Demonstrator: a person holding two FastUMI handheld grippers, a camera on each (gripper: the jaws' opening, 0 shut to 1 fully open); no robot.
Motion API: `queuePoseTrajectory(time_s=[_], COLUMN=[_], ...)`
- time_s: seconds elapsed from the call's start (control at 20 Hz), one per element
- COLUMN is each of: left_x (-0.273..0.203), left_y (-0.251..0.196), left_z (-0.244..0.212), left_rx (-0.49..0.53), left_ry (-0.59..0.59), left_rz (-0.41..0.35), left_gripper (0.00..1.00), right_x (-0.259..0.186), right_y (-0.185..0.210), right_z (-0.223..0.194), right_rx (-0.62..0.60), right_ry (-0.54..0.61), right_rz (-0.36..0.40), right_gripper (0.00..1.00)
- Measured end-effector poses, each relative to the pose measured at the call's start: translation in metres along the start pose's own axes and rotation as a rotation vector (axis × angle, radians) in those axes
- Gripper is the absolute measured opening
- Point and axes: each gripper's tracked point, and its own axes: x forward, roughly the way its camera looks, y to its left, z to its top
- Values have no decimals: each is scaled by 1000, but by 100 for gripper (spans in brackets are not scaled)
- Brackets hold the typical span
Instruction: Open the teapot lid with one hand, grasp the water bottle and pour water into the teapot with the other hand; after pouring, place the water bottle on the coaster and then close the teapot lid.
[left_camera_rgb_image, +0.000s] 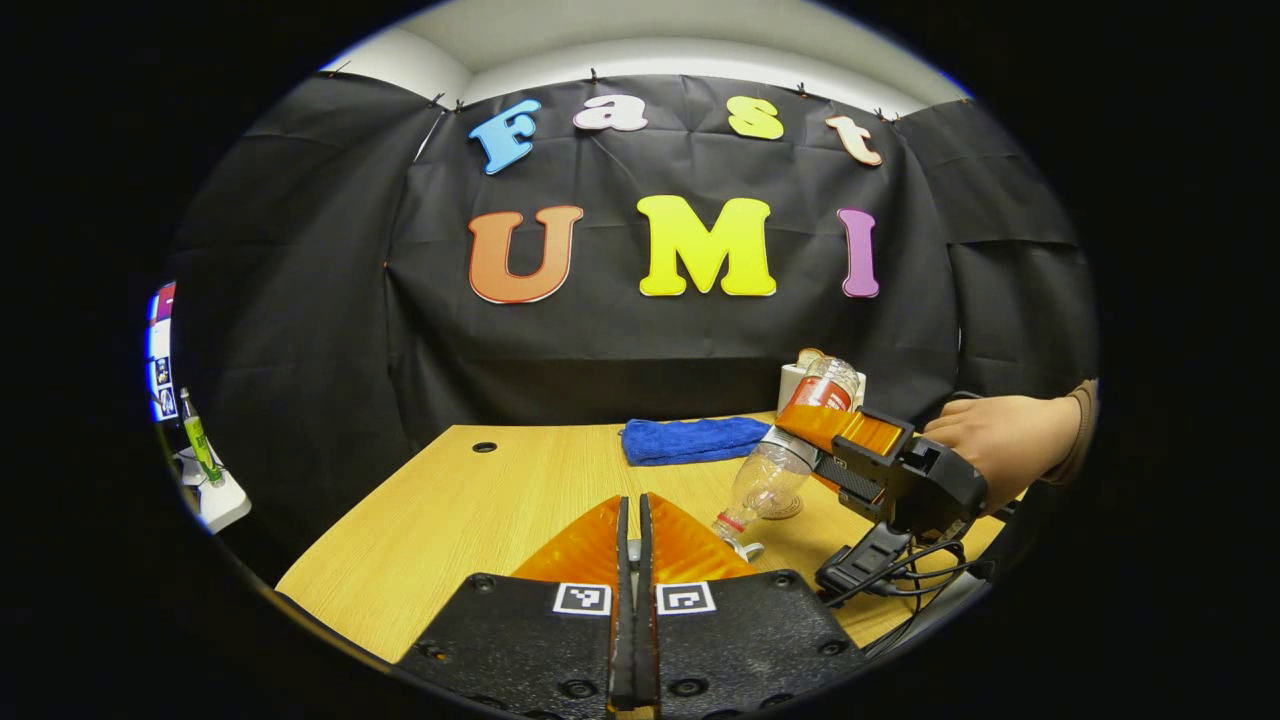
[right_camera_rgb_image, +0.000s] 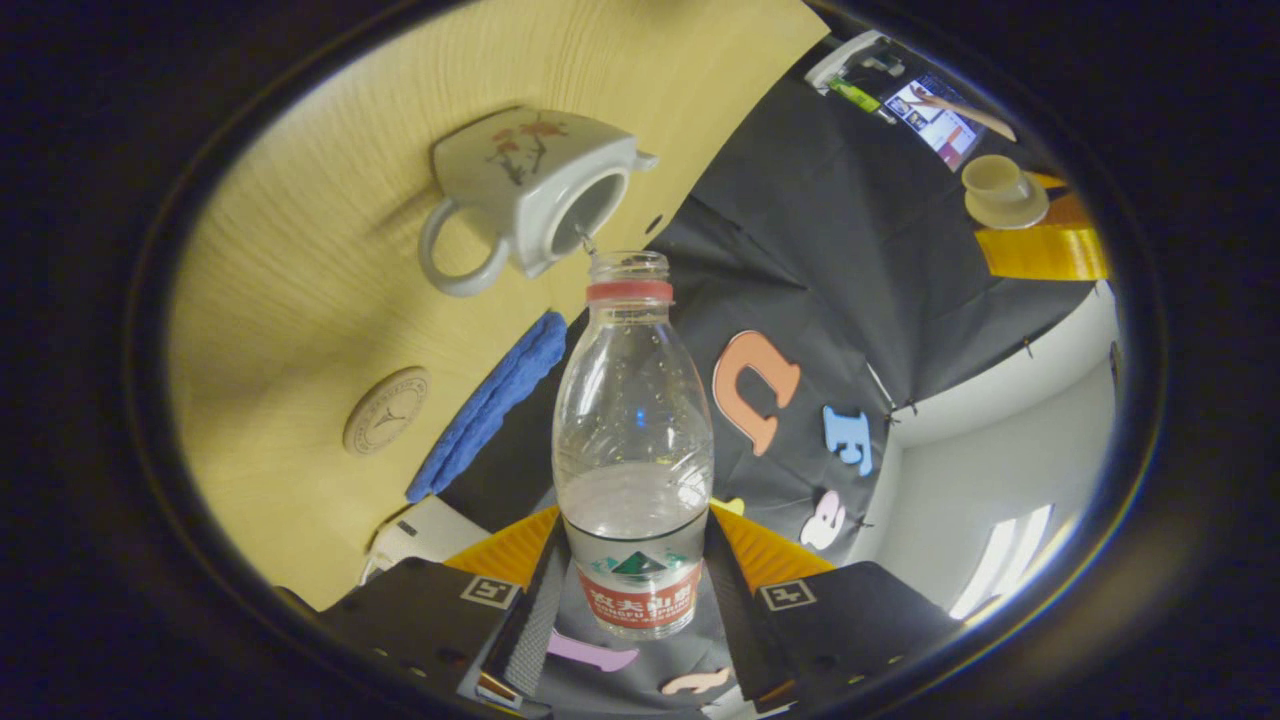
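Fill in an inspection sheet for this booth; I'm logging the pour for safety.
Surface: wooden table, no spill seen.
Job's things: water bottle uncapped, tilted, mouth over the open teapot, thin stream running; coaster bare; teapot lid lifted off.
Clutter: blue cloth and white box at the table's back edge.
Grippers: right gripper shut on the bottle, held by a hand; left gripper shut, seemingly on the lid.
Cables: black cables hang from the right gripper near the table edge.
Surroundings: black cloth wall, lit screen.
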Motion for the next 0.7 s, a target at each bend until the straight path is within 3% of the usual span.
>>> queuePoseTrajectory(time_s=[0.45,0.7], left_x=[0,0], left_y=[1,1], left_z=[-1,0], left_rx=[1,3], left_ry=[4,0], left_rz=[-1,2], left_gripper=[7,2], right_x=[2,2], right_y=[-17,-13], right_z=[2,0], right_rx=[-87,-37], right_ry=[-17,-15], right_rz=[-85,-74], right_gripper=[72,72])
